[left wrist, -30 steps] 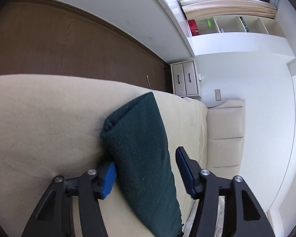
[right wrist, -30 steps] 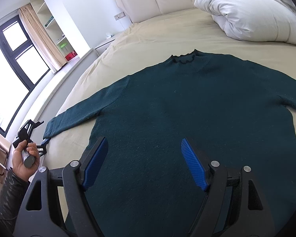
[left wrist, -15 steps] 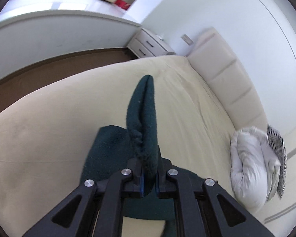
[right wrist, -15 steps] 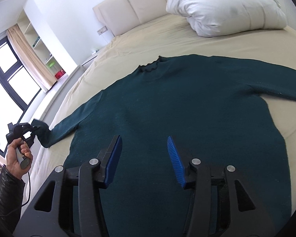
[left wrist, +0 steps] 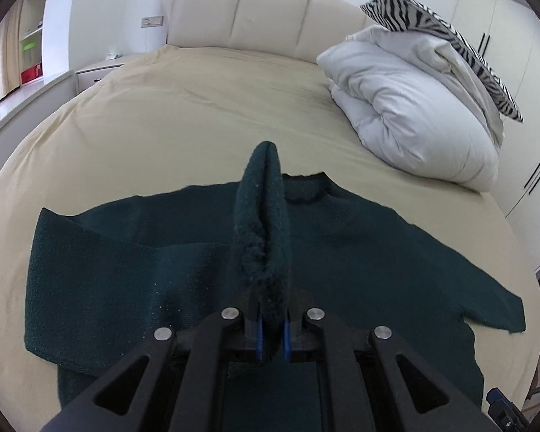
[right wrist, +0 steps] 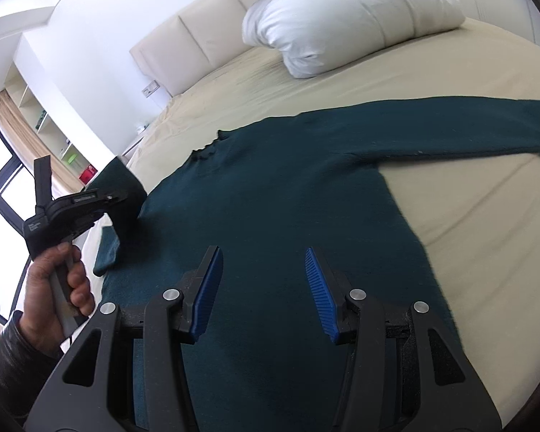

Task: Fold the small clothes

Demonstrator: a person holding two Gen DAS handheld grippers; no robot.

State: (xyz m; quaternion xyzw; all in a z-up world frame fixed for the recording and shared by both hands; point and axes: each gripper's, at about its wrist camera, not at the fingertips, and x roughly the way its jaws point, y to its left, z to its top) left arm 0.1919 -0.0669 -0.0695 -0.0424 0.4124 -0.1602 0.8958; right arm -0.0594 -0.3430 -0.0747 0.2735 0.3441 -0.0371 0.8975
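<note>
Beige bed [left wrist: 205, 115] carried our dark green sweater [right wrist: 306, 194] flat, duvet [left wrist: 406, 108] at 1 o'clock. Our left gripper [left wrist: 271, 334] was clamped on its sleeve cuff [left wrist: 264, 223]; our right gripper [right wrist: 266, 295] hovered wide apart, holding nothing.

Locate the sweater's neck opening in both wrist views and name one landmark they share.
Left wrist: neck opening at centre, just right of the sleeve cuff pinched in the left tongs.
Right wrist: neck opening left of centre.
Shared landmark: white duvet.
</note>
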